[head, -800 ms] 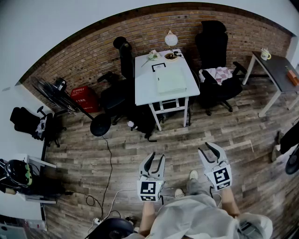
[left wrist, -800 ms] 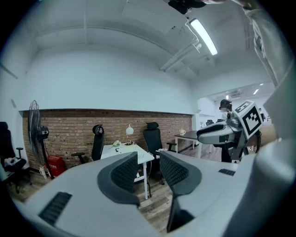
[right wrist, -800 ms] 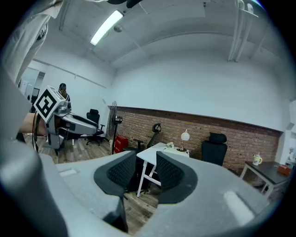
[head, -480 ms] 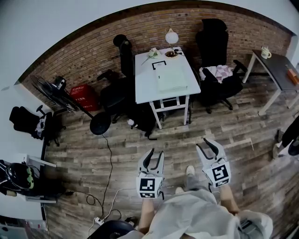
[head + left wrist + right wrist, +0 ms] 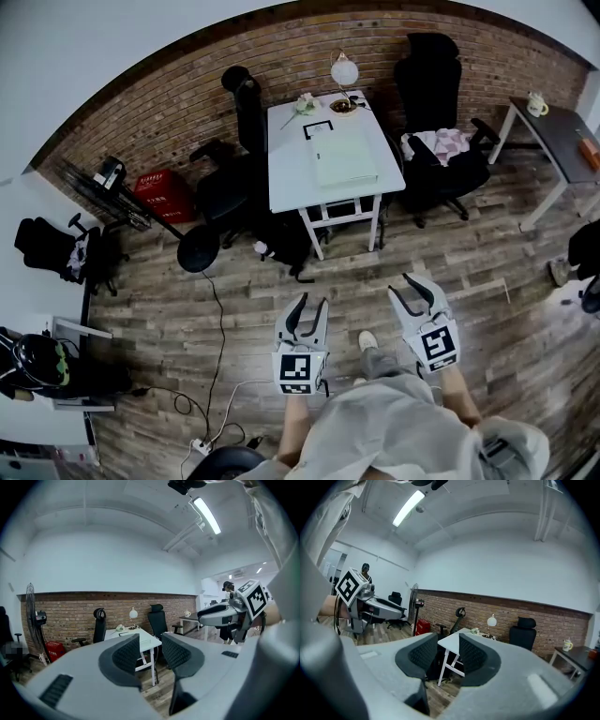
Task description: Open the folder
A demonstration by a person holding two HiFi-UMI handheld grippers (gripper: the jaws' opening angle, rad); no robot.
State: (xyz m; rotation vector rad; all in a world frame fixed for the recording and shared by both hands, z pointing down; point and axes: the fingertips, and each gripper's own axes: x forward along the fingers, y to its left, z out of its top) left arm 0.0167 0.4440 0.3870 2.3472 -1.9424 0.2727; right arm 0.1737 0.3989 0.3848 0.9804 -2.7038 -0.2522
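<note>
A pale green folder (image 5: 343,157) lies closed on the white table (image 5: 291,178) by the brick wall, well ahead of me. My left gripper (image 5: 307,313) and right gripper (image 5: 415,293) hang side by side over the wooden floor, far short of the table. Both stand open with nothing between their jaws. In the left gripper view the table (image 5: 146,642) shows between the pads of the left gripper (image 5: 151,652). The right gripper view has the table (image 5: 452,640) beyond the right gripper (image 5: 449,654).
Black office chairs stand left (image 5: 230,183) and right (image 5: 436,159) of the table; the right one carries a pinkish cloth. A lamp (image 5: 344,71), a small bowl and a flower sit at the table's far end. A cable (image 5: 217,328) runs over the floor. A grey desk (image 5: 553,127) is at right.
The table and chairs sit slightly lower and nearer in the head view, as I step forward. Both grippers keep their pose and stay open.
</note>
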